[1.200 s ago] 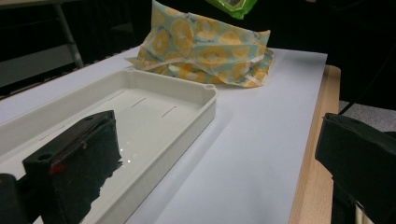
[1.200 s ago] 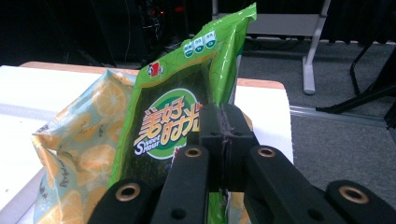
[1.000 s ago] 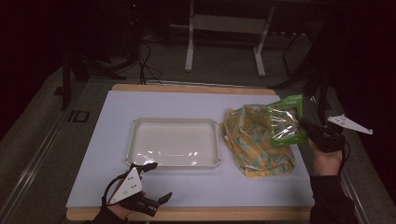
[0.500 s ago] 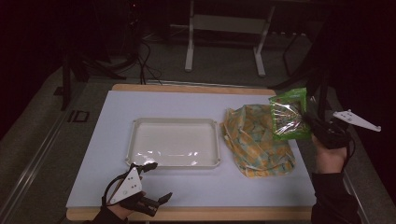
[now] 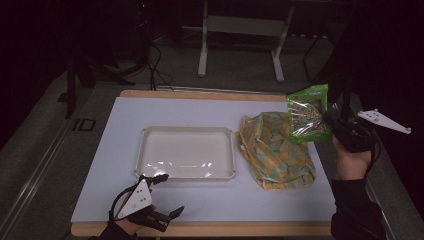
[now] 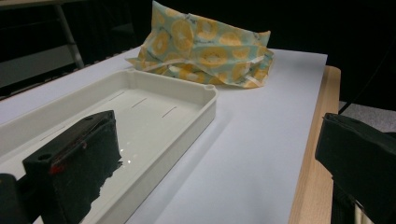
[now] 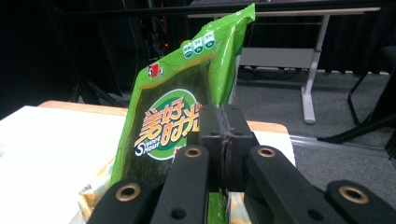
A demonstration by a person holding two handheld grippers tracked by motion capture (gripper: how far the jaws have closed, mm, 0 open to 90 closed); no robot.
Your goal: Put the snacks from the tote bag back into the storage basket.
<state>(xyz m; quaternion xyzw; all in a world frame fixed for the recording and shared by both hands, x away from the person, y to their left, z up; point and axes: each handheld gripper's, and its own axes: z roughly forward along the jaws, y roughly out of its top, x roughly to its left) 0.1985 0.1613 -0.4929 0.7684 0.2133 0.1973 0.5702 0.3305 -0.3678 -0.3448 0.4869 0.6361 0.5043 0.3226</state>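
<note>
right claw (image 5: 334,123) clamped on green snack bag (image 5: 307,113), bag held upright in the air above desk's (image 5: 280,200) right edge over the orange-print cloth bag (image 5: 274,148), left claw (image 5: 172,214) open, empty, resting at near edge beside white tray (image 5: 186,173)

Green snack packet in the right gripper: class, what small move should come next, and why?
Probably carry the green snack packet leftward over the white tray and lower it in. The right gripper has its jaws shut on the packet's edge, holding it above the patterned bag, and the tray sits empty. The left gripper rests open near the table's front edge.
</note>
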